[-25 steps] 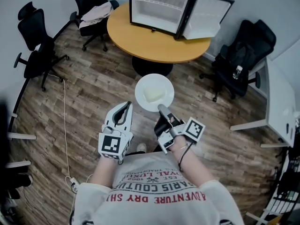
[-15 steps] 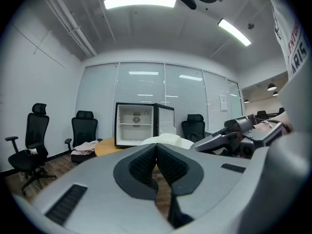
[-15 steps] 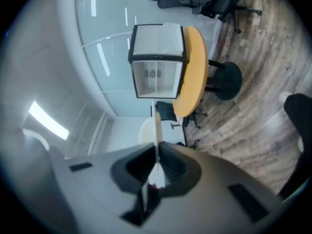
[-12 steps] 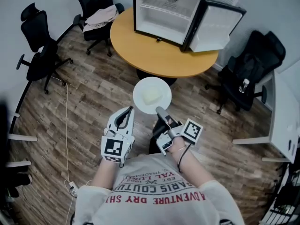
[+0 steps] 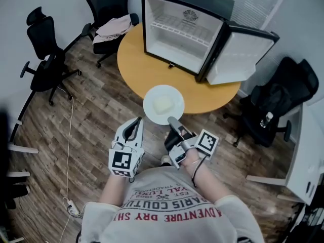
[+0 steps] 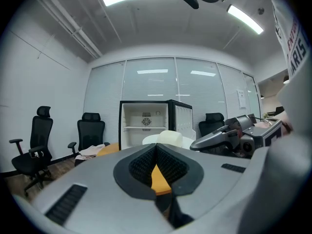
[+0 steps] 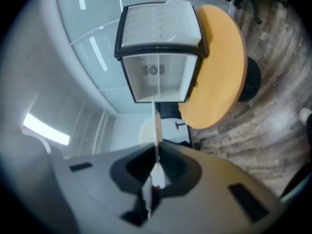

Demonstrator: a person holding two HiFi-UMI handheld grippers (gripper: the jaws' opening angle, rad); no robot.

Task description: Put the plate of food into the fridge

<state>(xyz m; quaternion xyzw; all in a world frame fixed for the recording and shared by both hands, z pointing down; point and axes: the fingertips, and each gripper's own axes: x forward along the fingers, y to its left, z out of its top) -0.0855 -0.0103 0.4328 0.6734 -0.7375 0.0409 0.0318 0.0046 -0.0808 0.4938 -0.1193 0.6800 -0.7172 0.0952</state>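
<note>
Right tool (image 5: 173, 120) gripping the plate (image 5: 163, 104) by its rim, left tool (image 5: 135, 122) closed, empty, open fridge (image 5: 182, 34) on round worktop (image 5: 135, 65)

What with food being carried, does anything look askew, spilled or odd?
Nothing spilled: the plate looks level, with the food centred. The only oddity is that the right gripper holds it by one rim edge alone.

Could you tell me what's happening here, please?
A person holds a white plate of food by its rim in the right gripper, facing the small fridge that stands open on the round table. The left gripper is shut and holds nothing. The plate is not yet in the fridge.
</note>
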